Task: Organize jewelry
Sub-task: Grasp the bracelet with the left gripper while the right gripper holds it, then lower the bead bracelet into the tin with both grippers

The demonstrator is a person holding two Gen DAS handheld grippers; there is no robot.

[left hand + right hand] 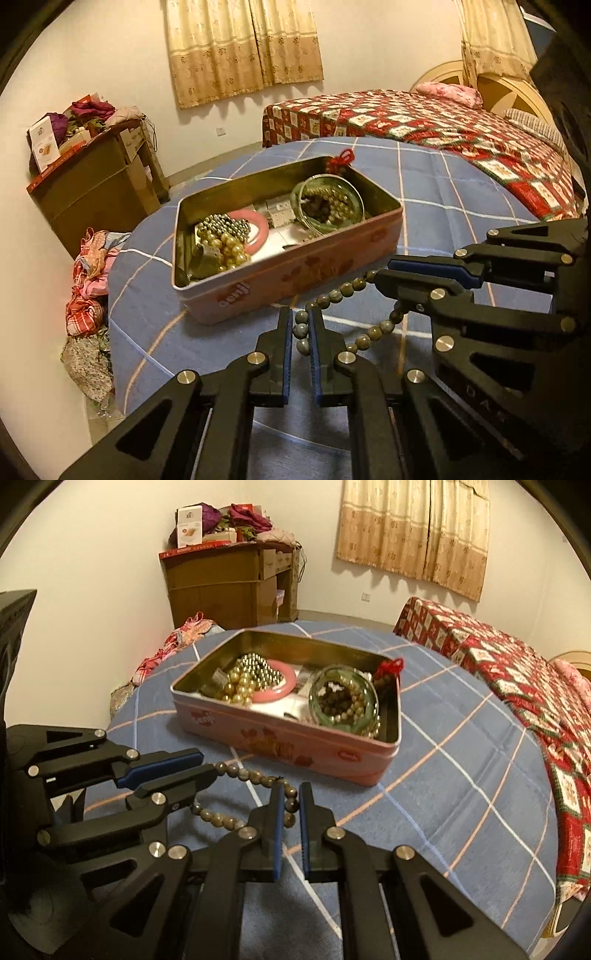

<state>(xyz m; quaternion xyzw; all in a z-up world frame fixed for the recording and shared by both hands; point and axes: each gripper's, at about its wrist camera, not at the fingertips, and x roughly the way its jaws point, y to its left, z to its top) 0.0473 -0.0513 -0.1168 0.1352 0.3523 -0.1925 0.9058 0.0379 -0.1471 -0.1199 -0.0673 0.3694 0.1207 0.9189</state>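
Note:
A grey-green bead bracelet (341, 291) is stretched between my two grippers, just above the blue checked cloth. My left gripper (298, 314) is shut on one end of it. My right gripper (384, 272) is shut on the other end; the same shows in the right wrist view, with the right gripper (291, 794), the left gripper (205, 762) and the bracelet (251, 775). Just beyond stands an open pink tin (295, 273) (295, 742) holding gold beads (225, 247), a pink bangle (258, 229) and a green glass bowl of beads (328, 203).
The tin sits on a round table with a blue checked cloth (461, 192). A bed with a red patchwork cover (443, 125) lies behind to the right. A brown cabinet (99, 184) with clutter stands at the left wall, with piled clothes (88, 288) on the floor.

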